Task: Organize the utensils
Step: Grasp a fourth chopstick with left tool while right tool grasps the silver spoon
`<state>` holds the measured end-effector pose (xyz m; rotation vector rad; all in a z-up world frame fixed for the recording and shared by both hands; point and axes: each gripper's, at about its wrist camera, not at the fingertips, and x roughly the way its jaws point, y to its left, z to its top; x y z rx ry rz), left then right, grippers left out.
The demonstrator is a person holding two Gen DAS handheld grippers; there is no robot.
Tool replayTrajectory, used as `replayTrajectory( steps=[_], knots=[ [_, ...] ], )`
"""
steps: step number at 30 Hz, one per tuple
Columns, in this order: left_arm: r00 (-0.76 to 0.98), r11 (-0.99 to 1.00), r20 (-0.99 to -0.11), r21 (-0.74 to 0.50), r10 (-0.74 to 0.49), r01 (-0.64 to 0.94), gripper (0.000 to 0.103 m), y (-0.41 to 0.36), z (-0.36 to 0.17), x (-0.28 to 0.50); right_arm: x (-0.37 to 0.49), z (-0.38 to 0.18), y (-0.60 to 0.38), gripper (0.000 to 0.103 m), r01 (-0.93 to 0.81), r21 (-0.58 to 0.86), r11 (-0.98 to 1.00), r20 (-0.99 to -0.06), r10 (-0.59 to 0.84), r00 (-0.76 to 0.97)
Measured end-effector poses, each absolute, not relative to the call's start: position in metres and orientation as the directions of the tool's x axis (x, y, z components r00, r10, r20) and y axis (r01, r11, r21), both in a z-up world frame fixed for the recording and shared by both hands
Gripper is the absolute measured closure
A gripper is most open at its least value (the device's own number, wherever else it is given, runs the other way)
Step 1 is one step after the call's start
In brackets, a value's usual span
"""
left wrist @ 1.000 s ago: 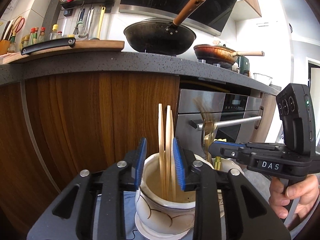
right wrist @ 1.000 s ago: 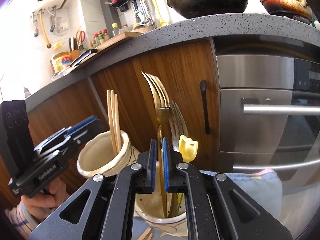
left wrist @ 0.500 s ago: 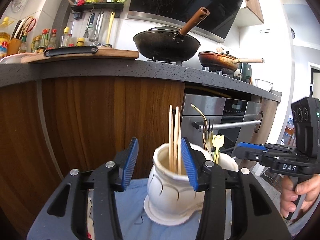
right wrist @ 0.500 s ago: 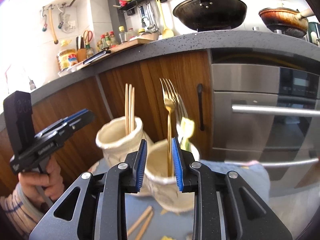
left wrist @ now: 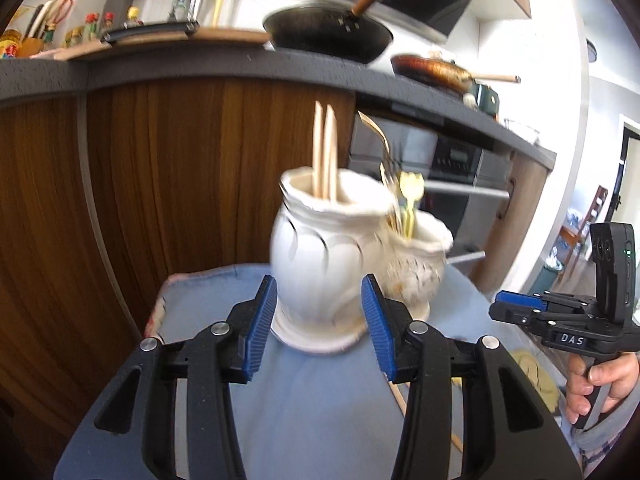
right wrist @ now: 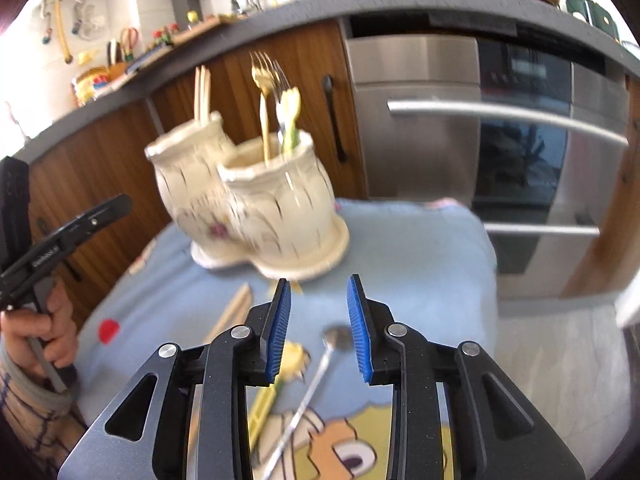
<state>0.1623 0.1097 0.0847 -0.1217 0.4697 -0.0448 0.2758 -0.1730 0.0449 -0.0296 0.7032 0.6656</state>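
Risk at this stage lies with the loose pieces on the blue cartoon-print cloth (right wrist: 420, 248) that covers the bench. Twin cream ceramic utensil holder (left wrist: 320, 256), two joined pots on one base, stands at the far side of the cloth; pale wooden chopsticks (left wrist: 325, 152) stand in one pot, gold metal forks (right wrist: 265, 120) and a yellow plastic fork (right wrist: 290, 116) in the other. Left gripper (left wrist: 318, 324) has its blue-padded fingers spread wide, empty, with the holder's base lying between them. Right gripper (right wrist: 319, 330) is likewise spread and empty, above a slim silver metal spoon (right wrist: 316, 380), a yellow plastic utensil (right wrist: 276, 380) and loose wooden chopsticks (right wrist: 230, 314). Hazards, as judged:

- the thin spoon handle may slip or pivot when pinched off soft cloth;
- the left fingers, so near the base, may nudge or tip the holder;
- standing forks may obstruct an insertion.
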Motion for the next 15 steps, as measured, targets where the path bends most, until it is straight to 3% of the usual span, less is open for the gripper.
replayTrajectory(
  steps=[15],
  knots=[
    [0.731,0.99,-0.67,-0.054,-0.13,0.127,0.059,0.051,0.027,0.176,0.272,0.008,-0.168,0.066,-0.554,0.149,0.819,-0.719,0.475,0.508]
  ],
)
